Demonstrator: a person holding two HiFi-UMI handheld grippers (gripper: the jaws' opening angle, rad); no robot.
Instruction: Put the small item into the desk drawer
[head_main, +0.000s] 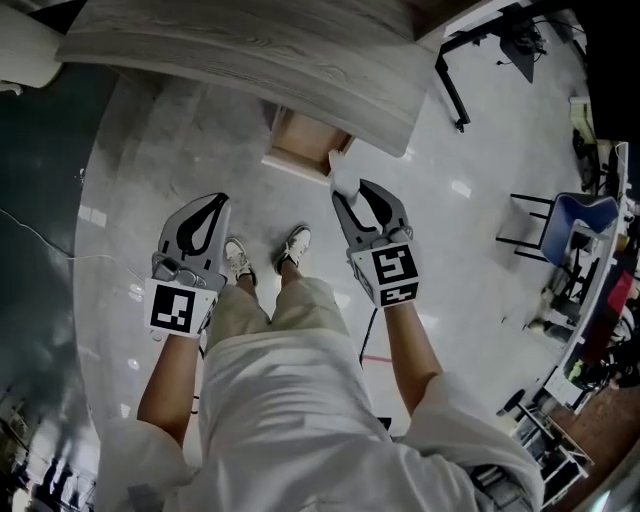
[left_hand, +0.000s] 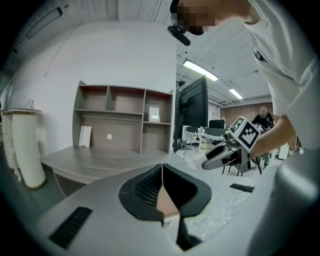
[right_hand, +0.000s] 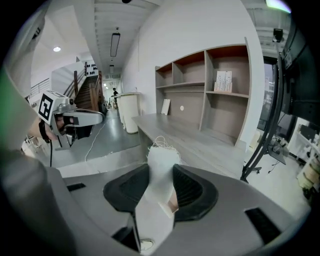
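Polished grey floor (head_main: 150, 150) fills most of my head view and reflects the ceiling lights. Along the top edge runs the grey wood-grain desk (head_main: 250, 50). In the left gripper view a plain white wall (left_hand: 115, 55) backs this desk, and an open-fronted shelf unit (left_hand: 125, 117) stands on its far edge, a few flat white items in its compartments. A tall white cylindrical container (left_hand: 27, 150) stands at the desk's end. Under the desktop the desk drawer (head_main: 300, 135) is pulled open and shows a pale wooden inside. A blue chair (head_main: 585, 215) stands well apart at the right, among workshop clutter. The person's white shoes (head_main: 295, 245) are planted on the floor below the drawer. The left gripper (head_main: 215, 203) hangs over the floor with its jaws pressed together on nothing. The right gripper (head_main: 350, 190) is clamped on the small item, a white fabric strip (right_hand: 161, 165) with loose threads at its top end. The strip stands up between the jaws and juts past their tips. In my head view it lies just beside the drawer's right front corner, outside the drawer.
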